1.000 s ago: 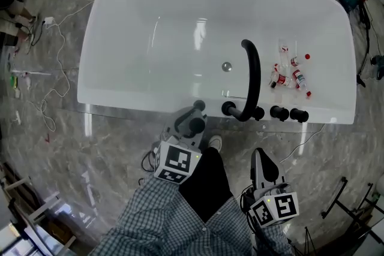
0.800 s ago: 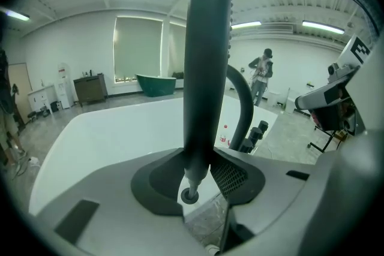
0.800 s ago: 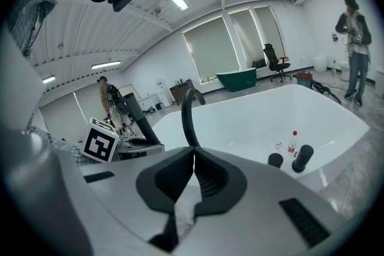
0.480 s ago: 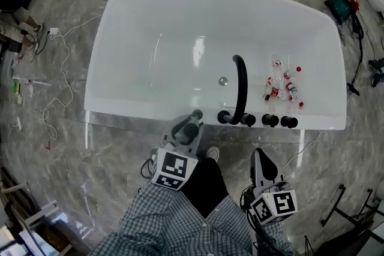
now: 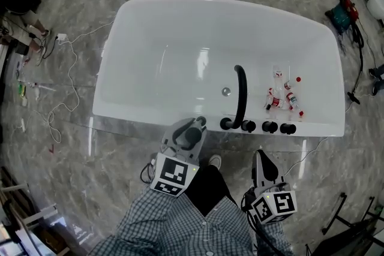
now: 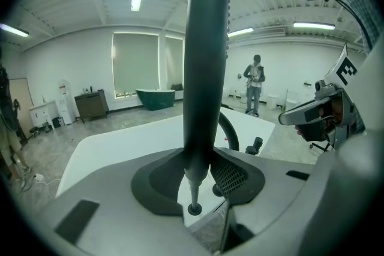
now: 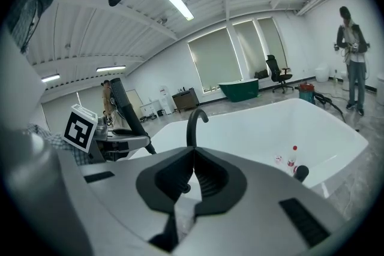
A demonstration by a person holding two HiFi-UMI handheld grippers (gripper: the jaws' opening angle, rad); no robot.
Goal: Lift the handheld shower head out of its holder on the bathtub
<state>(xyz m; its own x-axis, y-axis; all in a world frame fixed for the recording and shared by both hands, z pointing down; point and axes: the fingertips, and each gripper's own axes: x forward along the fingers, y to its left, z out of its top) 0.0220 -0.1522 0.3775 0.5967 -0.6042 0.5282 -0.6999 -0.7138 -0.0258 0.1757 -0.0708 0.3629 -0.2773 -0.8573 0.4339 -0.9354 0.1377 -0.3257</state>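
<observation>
Now: shower head [image 6: 204, 57] upright in left hand-held gripper [image 6: 198, 172], just beside bathtub [image 5: 150, 112] near rim
Jaws clamped on its narrow lower neck; right hand-held gripper [image 7: 192, 180] closed, empty. Judged best: raise straight up, grip firm, clear of faucet [image 5: 240, 96]

Handheld shower head [image 6: 204, 69]: slim dark cylinder, upright; row of nozzle dots down one edge near the top; thin metal stem with a round tip at the bottom, hanging free. Clamped near its lower end between the jaws of the left gripper [image 6: 201, 174]; in the head view it sits over the near rim of the white bathtub [image 5: 138, 112], about mid-length.
</observation>
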